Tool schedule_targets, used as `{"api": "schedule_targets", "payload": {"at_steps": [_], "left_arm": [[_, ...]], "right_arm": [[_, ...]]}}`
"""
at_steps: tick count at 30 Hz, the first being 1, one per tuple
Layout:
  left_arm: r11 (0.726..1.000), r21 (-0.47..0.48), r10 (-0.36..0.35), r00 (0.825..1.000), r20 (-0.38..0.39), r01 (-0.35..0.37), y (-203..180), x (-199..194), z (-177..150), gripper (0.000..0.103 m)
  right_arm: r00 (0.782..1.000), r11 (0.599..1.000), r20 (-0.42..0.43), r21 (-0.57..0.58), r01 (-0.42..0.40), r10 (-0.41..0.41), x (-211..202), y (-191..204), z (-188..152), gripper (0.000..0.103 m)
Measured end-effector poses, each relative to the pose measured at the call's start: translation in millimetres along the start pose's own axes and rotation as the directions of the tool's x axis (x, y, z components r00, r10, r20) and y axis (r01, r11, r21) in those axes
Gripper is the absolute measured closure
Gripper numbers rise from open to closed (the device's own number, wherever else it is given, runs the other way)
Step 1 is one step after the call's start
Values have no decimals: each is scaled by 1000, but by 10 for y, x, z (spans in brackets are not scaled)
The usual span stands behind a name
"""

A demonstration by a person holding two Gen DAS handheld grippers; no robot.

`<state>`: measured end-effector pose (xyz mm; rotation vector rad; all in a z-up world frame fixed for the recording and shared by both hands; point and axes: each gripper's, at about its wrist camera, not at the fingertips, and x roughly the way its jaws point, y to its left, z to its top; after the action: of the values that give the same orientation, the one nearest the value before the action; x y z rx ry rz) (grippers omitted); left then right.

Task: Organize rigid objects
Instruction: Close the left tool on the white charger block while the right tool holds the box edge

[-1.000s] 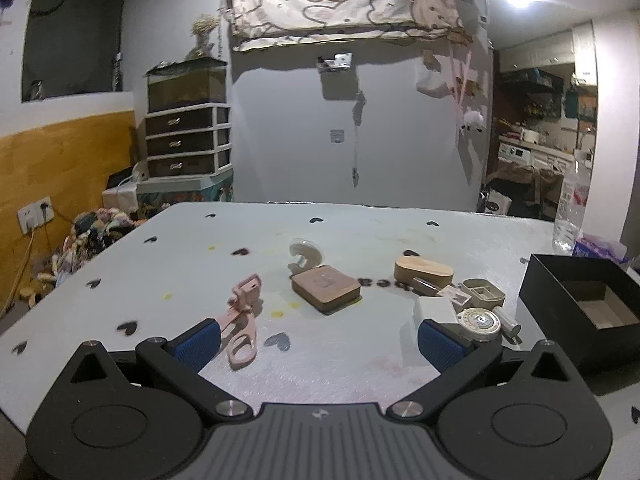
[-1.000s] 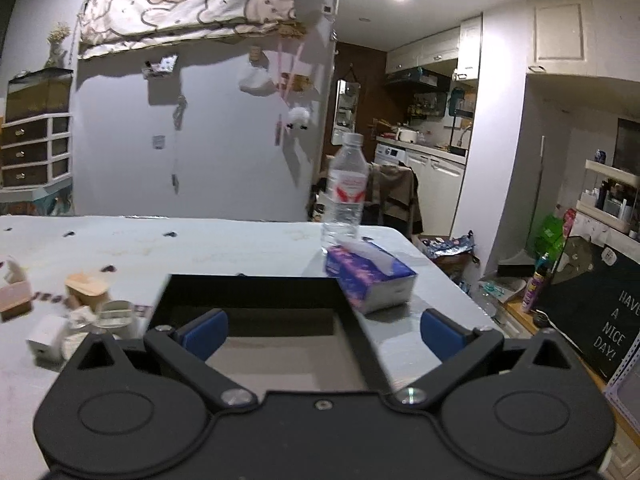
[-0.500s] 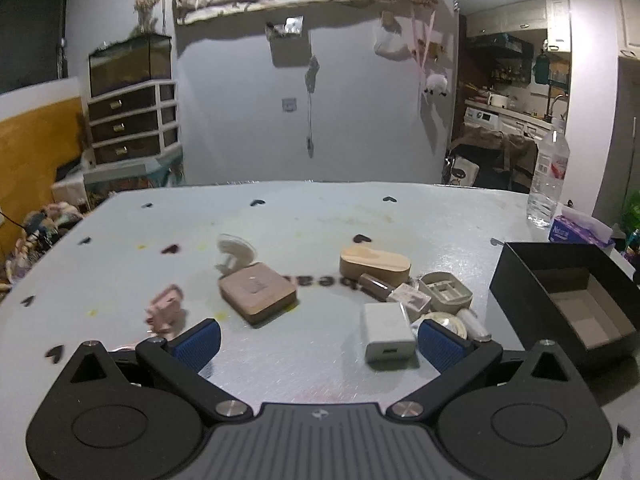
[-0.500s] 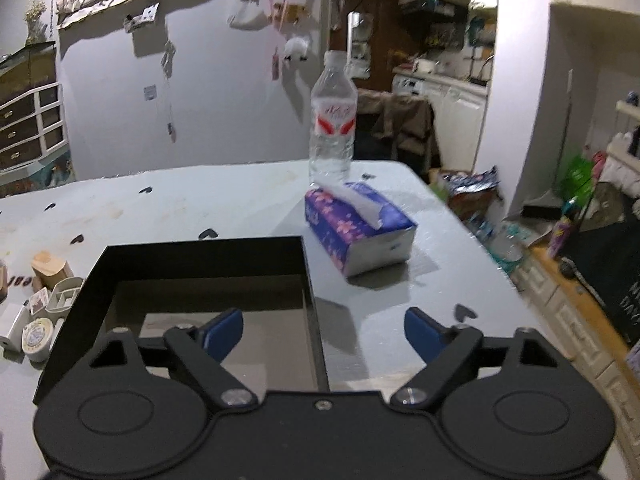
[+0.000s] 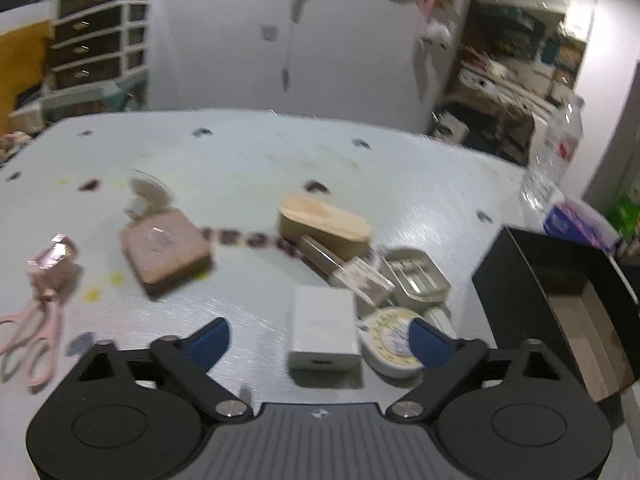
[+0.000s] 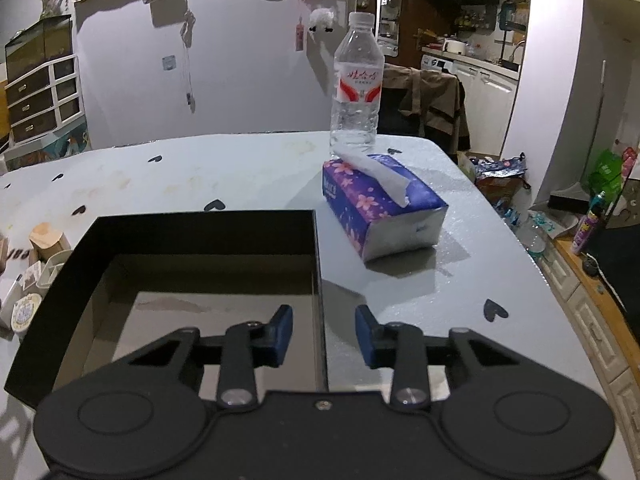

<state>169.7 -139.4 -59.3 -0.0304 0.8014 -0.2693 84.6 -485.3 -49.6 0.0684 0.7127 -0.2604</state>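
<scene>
Two hand-held grippers work over a pale counter (image 5: 248, 160) printed with small dark hearts. The left hand-held gripper (image 5: 316, 338) has its jaws spread, though they have just been closing a little; a white charger block (image 5: 324, 330) lies between the blue pads, which do not touch it. Just right of the block sits a round tape measure (image 5: 390, 336), partly behind the right pad. Beyond them cluster a small grey tray (image 5: 416, 278), a slim wrapped piece and an oval wooden box (image 5: 324, 222). Further left lie a square pink case (image 5: 164, 248), a white hook behind it, and pink scissors (image 5: 36, 336) near the counter's edge. This view is blurred.

The right hand-held gripper (image 6: 323, 334) has just been closing its jaws, and they now straddle the right wall of the black box (image 6: 200, 226), one pad inside and one outside; both pads stand clear of the wall. The box is open-topped and bare inside. A purple tissue pack (image 6: 384, 208) lies just to its right, with a water bottle (image 6: 356, 88) upright behind it.
</scene>
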Motion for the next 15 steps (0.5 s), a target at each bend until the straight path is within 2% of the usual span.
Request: {"api": "schedule_targets", "payload": {"at_steps": [5,7,11,13,15], "left_arm": [[1000,3,7,999,-46,-7,-37,205,-12,33],[1000,-11,6,998,-57,-7,-8,249,-3,38],[999,-33,-10,997,-74,8,28,275,22,40],[999,-32,-17,997,-81,14,31,284,38,43],[999,-41,-28,996,-89,25,49,282,48,48]], "right_arm": [[999,1000,-36,-20,3,-4,66,-1,0,69],[999,1000,-37,-22,3,-4,83,8,8,74],[999,1000,-37,-28,11,-12,115,52,25,76],[999,1000,-47,-26,-2,0,129,66,30,85],[999,1000,-52,-31,3,-5,117,104,30,88]]}}
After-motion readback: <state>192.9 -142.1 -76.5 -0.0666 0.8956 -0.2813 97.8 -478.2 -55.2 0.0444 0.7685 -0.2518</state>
